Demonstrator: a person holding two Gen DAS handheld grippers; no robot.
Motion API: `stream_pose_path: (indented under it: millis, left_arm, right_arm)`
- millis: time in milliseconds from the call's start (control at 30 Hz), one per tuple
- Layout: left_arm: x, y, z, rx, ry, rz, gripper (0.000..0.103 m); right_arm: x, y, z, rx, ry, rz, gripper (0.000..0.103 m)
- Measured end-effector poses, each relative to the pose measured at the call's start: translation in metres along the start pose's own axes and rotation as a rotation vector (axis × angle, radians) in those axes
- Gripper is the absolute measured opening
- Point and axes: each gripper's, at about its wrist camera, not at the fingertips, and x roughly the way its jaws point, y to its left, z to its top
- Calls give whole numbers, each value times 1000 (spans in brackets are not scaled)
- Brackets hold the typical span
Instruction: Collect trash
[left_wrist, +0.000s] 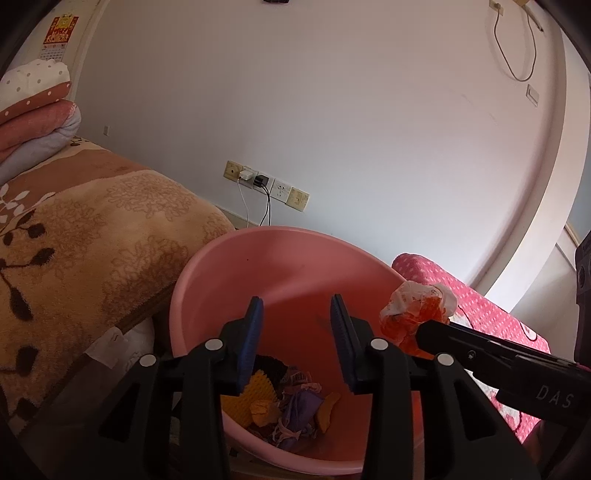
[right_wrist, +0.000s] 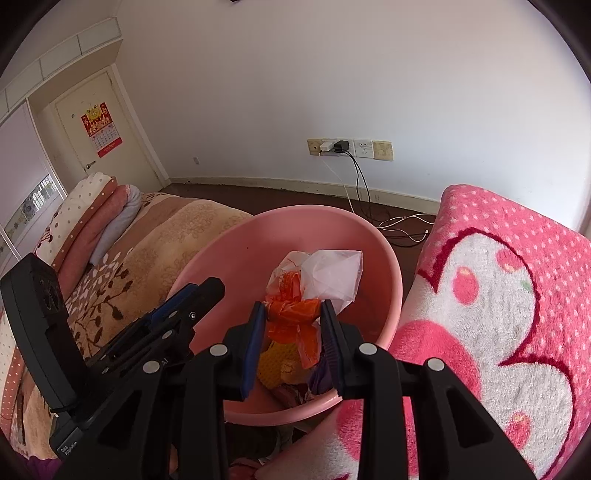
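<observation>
A pink plastic bin (left_wrist: 280, 266) (right_wrist: 236, 258) stands between two beds and holds several scraps of trash (left_wrist: 291, 410), yellow, purple and orange. My left gripper (left_wrist: 297, 317) is open and empty over the bin's mouth. My right gripper (right_wrist: 293, 314) is shut on a crumpled orange and white plastic bag (right_wrist: 295, 317) and holds it above the bin. The bag also shows in the left wrist view (left_wrist: 413, 314), over the bin's right rim. The right gripper's body (left_wrist: 498, 354) enters from the right there. The left gripper (right_wrist: 184, 299) appears at the left in the right wrist view.
A bed with a tan floral blanket (left_wrist: 74, 236) (right_wrist: 147, 251) lies left of the bin, with folded bedding (right_wrist: 96, 206) on it. A pink dotted blanket (right_wrist: 498, 295) (left_wrist: 480, 306) lies to the right. Wall sockets with chargers (right_wrist: 347, 147) and loose cables (right_wrist: 402, 225) are behind.
</observation>
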Motion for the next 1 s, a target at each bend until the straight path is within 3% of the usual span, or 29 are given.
stream_pose_path:
  millis: [133,233,467,733,1000]
  left_arm:
    - [0,-1,-2,2,6,-7,38]
    - [2,-1,-2,6,14,-14,39]
    - [4,-3,-3,4,24,-16,40]
    - [5,-11,-7,32,30,-13,40]
    - [-15,-27,-9,114,1,-7,40]
  right_arm:
    - [1,2,-2,-10,5,-1,33]
    - [0,3,-2,-9,-3,7,47]
    - [-13,1,-5,-15,-24,6,47]
    - [-37,-9,-14,3,-51,-12,56]
    - [-66,-20,-26,21,-74,-10,61]
